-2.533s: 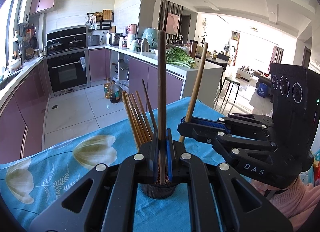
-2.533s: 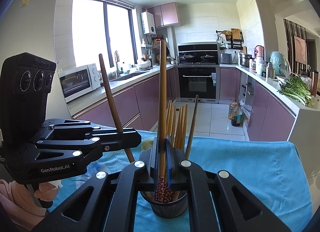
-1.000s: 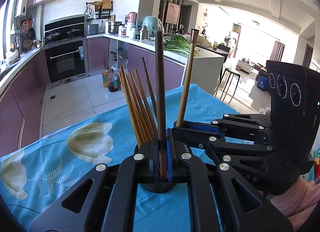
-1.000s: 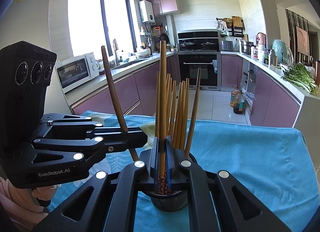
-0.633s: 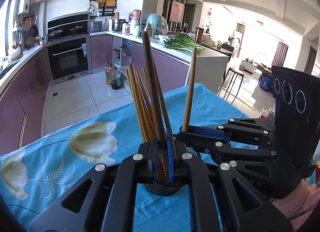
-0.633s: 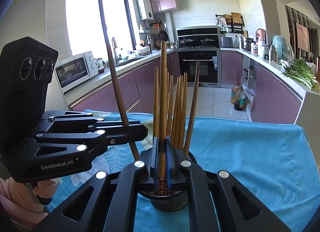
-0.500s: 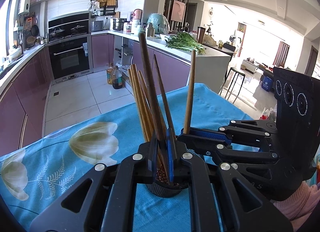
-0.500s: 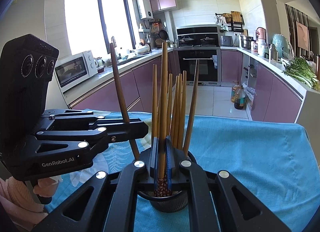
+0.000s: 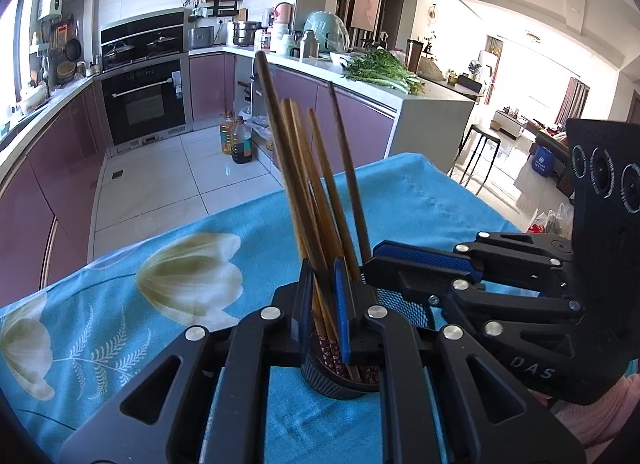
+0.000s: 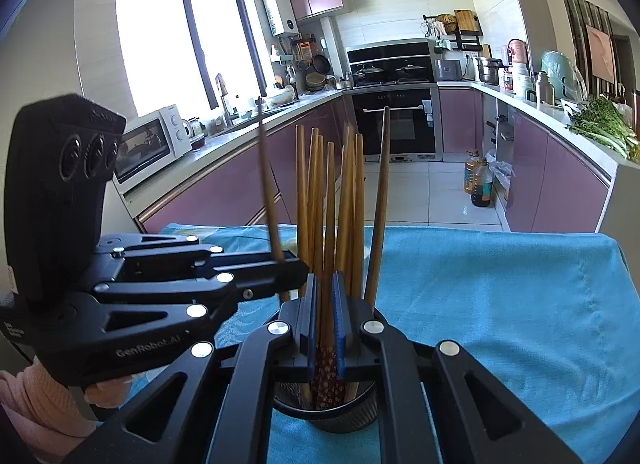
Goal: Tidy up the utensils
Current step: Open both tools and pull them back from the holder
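Observation:
A black mesh holder (image 9: 340, 380) (image 10: 324, 416) full of wooden chopsticks stands on the blue flowered tablecloth (image 9: 160, 344). My left gripper (image 9: 322, 268) hangs just over its rim, jaws close around a dark chopstick (image 9: 276, 123) that leans left with its lower end in the holder. In the right wrist view the left gripper (image 10: 296, 272) reaches in from the left. My right gripper (image 10: 325, 280) is shut on a light chopstick (image 10: 329, 203), which stands in the holder level with the others. In the left wrist view the right gripper (image 9: 374, 264) comes in from the right.
Hands in pink sleeves (image 10: 24, 392) (image 9: 592, 416) hold the grippers. Beyond the table's far edge (image 10: 440, 229) lie a tiled floor with oil bottles (image 10: 478, 183) and purple kitchen cabinets. Bare cloth (image 10: 500, 304) lies right of the holder.
The left gripper came lower over the holder and its dark chopstick tipped to the left. The light chopstick in the right gripper slid down to the height of the others.

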The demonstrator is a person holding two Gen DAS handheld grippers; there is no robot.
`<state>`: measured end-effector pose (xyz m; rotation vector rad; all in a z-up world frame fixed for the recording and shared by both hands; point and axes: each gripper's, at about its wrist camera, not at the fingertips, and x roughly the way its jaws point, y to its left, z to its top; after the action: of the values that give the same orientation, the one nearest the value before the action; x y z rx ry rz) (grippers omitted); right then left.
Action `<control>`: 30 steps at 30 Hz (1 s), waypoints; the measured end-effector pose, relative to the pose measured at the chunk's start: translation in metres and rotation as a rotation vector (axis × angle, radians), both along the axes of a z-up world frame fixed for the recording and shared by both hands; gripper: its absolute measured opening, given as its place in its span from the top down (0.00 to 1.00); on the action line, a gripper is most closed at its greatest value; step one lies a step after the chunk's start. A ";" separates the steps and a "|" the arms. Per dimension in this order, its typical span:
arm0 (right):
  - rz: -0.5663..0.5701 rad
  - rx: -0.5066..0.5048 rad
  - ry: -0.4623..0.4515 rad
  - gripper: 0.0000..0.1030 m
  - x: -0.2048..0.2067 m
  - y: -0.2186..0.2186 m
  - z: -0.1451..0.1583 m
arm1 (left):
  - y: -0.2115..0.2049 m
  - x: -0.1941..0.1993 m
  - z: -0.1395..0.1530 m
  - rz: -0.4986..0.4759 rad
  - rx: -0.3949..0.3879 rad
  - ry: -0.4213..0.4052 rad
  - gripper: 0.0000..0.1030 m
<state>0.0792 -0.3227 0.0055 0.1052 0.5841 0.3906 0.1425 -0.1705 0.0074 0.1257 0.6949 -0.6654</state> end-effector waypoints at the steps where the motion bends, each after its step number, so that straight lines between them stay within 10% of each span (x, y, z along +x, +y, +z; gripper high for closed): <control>1: -0.001 0.000 0.000 0.93 0.000 0.000 0.000 | 0.001 0.001 -0.002 0.003 0.000 0.002 0.88; 5: -0.005 0.011 -0.001 0.86 -0.003 -0.001 0.000 | 0.010 0.002 -0.006 0.017 -0.017 -0.006 0.73; 12: -0.041 0.009 -0.065 0.28 -0.023 -0.002 0.004 | 0.051 -0.019 -0.006 0.153 -0.057 -0.116 0.40; 17: -0.069 -0.014 -0.115 0.16 -0.038 0.002 0.001 | 0.087 -0.046 -0.002 0.278 -0.074 -0.234 0.07; 30: -0.150 -0.107 -0.287 0.06 -0.076 0.027 -0.005 | 0.140 -0.116 0.000 0.456 -0.096 -0.400 0.05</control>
<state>0.0030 -0.2953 0.0006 -0.0104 0.3109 0.2229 0.0260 -0.0308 0.0071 0.0072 0.2865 -0.2215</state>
